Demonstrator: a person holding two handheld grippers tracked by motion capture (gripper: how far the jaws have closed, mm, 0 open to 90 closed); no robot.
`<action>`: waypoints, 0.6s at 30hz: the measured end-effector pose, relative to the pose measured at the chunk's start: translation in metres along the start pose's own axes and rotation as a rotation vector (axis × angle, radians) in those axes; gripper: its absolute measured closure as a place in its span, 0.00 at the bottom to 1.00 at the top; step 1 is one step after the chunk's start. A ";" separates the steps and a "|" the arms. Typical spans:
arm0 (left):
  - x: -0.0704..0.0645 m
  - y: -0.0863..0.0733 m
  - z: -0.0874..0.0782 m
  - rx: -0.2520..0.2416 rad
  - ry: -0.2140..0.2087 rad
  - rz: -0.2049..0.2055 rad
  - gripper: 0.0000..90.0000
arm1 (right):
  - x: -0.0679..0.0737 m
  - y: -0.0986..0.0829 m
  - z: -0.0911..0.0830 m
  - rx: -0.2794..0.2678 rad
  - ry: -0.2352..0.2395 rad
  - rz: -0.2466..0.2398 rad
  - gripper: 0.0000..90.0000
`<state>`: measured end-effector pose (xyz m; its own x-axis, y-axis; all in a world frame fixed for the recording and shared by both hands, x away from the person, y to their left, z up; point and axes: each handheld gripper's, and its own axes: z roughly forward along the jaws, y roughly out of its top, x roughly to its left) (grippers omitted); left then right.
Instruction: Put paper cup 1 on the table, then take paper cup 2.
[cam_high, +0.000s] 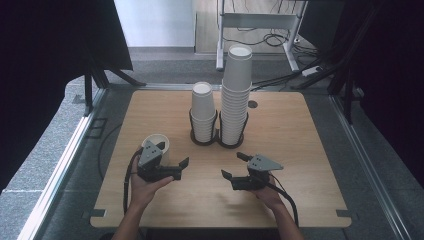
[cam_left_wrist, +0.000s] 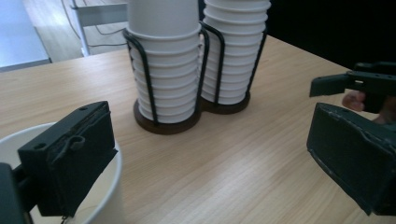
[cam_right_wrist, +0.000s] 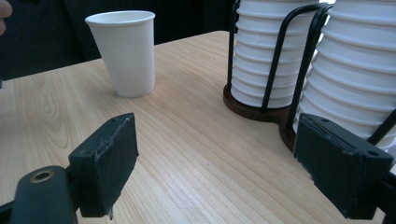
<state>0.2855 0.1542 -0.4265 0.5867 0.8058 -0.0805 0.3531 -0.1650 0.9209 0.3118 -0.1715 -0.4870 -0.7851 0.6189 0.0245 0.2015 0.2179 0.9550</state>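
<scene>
Two stacks of white paper cups stand in a black wire holder (cam_high: 218, 137) at mid-table: a short stack (cam_high: 203, 111) and a taller one (cam_high: 236, 90). A single white cup (cam_high: 160, 142) stands upright at the front left. My left gripper (cam_high: 181, 168) is open beside it; in the left gripper view its left jaw hangs over the cup's rim (cam_left_wrist: 110, 183), and nothing lies between the jaws. My right gripper (cam_high: 232, 165) is open near the front centre, holding nothing. The right gripper view shows the single cup (cam_right_wrist: 125, 51) far left and both stacks (cam_right_wrist: 266, 56) at right.
The wooden table (cam_high: 295, 150) has bare room on its right side and along the front edge. Metal rails run down both sides. Black curtains, a desk frame and cables (cam_high: 270, 37) lie beyond the far edge.
</scene>
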 end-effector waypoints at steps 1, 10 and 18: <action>-0.001 0.000 0.001 0.002 -0.005 0.000 0.02 | 0.000 0.000 -0.001 -0.001 -0.003 0.000 0.15; -0.013 -0.001 0.011 0.017 -0.051 0.018 0.02 | -0.005 0.002 -0.007 -0.019 -0.040 0.008 0.15; -0.014 0.003 0.012 0.010 -0.090 0.001 0.02 | -0.011 0.005 -0.013 -0.044 -0.075 0.016 0.15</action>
<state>0.2870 0.1355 -0.4271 0.6499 0.7515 -0.1137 0.3590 -0.1717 0.9174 0.3138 -0.1866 -0.4789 -0.7353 0.6775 0.0194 0.1870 0.1753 0.9666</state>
